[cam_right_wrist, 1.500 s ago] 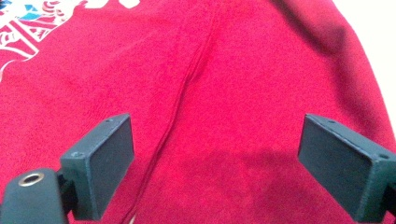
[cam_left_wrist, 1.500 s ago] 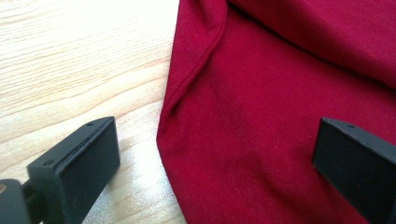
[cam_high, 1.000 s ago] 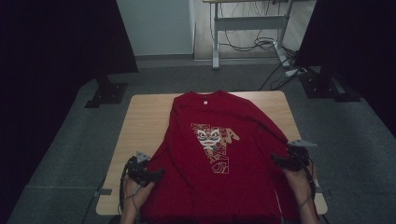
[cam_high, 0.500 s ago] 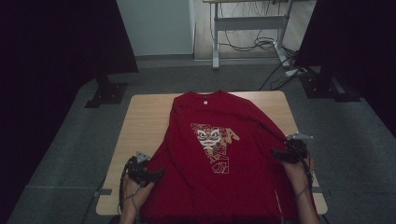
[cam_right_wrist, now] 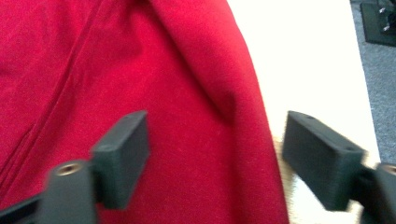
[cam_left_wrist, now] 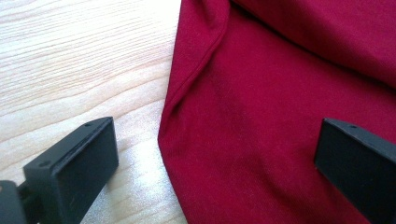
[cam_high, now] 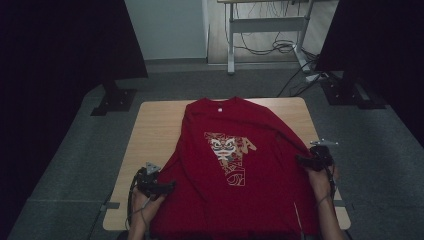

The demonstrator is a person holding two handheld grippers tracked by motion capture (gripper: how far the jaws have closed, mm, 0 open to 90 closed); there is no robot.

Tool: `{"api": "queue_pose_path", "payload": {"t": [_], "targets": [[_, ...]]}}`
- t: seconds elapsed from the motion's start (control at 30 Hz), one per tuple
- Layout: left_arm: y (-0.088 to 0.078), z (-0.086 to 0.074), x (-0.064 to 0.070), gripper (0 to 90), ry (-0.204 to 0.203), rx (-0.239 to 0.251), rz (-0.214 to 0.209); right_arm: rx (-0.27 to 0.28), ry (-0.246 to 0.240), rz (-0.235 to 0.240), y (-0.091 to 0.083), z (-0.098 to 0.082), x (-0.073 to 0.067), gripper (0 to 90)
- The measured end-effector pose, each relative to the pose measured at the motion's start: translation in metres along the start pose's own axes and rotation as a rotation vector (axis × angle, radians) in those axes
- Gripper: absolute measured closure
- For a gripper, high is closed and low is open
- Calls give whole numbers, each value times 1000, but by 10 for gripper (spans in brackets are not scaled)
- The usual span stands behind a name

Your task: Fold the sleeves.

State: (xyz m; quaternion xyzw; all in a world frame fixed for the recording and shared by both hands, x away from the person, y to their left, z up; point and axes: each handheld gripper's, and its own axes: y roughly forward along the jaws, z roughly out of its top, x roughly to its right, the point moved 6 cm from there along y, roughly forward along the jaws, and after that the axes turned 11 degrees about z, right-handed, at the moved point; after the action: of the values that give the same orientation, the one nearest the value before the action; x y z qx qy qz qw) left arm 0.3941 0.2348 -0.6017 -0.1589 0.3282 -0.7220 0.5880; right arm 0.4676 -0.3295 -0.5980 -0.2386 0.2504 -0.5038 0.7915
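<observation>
Red shirt (cam_high: 235,170) is spread flat on the table (cam_high: 155,130), hem hanging off the near edge. Soft, light, floppy stuff, so I'd pinch it at the side edges. Left gripper (cam_high: 167,187) has its jaws wide across the left edge. Right gripper (cam_high: 299,160) has just been closing its jaws around the right edge, probably not pinching yet. No containers here.

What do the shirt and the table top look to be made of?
Shirt: a soft knit, probably cotton jersey, matte red; it creases and shows fine ribbing and a stitched hem in the left gripper view. Table: pale wood or wood-look laminate, smooth with a slight sheen; grain lines run across it.
</observation>
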Motion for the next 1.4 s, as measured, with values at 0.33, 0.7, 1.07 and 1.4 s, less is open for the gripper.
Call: {"api": "queue_pose_path", "payload": {"t": [0.33,0.7,1.07,1.4], "targets": [[0,0,0,0,0,0,0,9,13,18,-6,3,-8,837],[0,0,0,0,0,0,0,106,-52,92,-32,26,-50,855],[0,0,0,0,0,0,0,163,-199,172,-48,52,-117,855],[0,0,0,0,0,0,0,106,-320,315,-23,49,-194,851]]}}
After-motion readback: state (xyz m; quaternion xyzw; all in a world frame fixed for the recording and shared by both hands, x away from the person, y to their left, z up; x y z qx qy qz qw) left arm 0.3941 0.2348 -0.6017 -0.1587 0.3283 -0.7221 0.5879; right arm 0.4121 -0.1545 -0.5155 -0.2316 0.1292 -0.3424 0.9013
